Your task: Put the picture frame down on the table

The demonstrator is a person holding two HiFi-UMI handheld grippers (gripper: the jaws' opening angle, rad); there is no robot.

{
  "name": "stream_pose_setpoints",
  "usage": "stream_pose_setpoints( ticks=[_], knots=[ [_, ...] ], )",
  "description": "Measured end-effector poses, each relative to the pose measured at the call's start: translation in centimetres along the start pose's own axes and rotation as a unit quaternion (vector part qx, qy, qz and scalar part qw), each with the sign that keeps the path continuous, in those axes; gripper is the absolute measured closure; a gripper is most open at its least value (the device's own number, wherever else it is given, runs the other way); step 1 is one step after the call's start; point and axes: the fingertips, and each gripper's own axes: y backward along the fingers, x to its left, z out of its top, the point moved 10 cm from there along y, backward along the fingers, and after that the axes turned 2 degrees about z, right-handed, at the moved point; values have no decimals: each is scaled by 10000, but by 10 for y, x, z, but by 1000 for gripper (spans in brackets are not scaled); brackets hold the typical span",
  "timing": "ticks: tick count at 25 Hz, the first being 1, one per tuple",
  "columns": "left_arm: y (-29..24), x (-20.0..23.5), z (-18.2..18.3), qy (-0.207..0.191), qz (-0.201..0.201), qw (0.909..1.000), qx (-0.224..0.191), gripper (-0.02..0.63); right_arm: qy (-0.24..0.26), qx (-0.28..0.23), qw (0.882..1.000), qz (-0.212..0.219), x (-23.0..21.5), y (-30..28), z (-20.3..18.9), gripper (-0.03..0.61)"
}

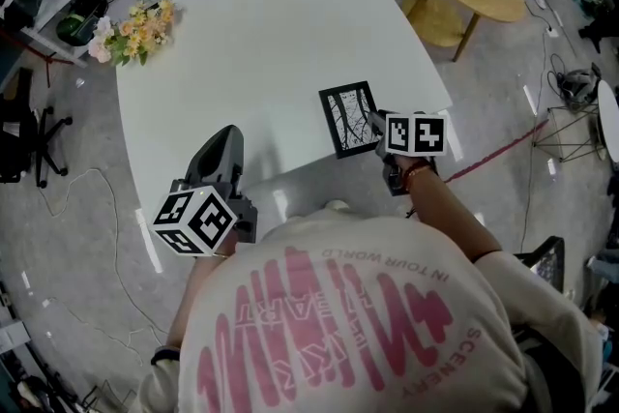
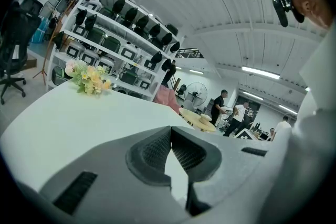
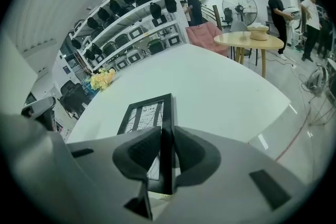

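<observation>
**Right claw on the frame's long rail, close to the worktop's near edge**

The black rectangular picture frame with a white line-drawing print lies face up on the white worktop, close to the near edge and towards its near right corner. Its long axis runs from the near edge towards the far edge, leaning slightly left. The right claw comes at it from the near right side. The frame therefore stretches ahead of the claw and to its left. The left claw hovers over the near edge, well apart from the frame, so the right hand is plainly the nearer.

In the right gripper view the frame's right-hand long rail stands between the right claw's pads, which sit against both of its faces. I read that as a grip on the frame. The head view cannot show that contact, but it shows the frame's whole outline on the worktop. Neither view settles whether the gripped end rests fully on the surface. Letting go would call for a straight pull-back along the rail.

In the left gripper view the left claw's tips meet with nothing between them.
</observation>
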Motion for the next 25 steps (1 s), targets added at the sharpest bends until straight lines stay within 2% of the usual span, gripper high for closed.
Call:
stream_pose_setpoints(
  ticks=[7, 10, 15, 21, 25],
  knots=[
    [-1, 1, -2, 20, -46, 10000, 15, 611, -45, 110, 9999, -44, -1, -1, 2, 488],
    [0, 1, -1, 9, -87, 10000, 10, 609, -140, 70, 9998, -117, -3, 2, 3, 458],
    [5, 3, 1, -22, -111, 9999, -7, 610, -129, 21, 9995, -303, 0, 3, 2, 448],
    [11, 4, 1, -25, -158, 9999, -55, 609, -160, -94, 9987, -471, 4, 7, -2, 449],
    [14, 7, 4, -67, -250, 9996, -86, 609, -359, -297, 9974, -550, 8, 13, -6, 449]
  ],
)
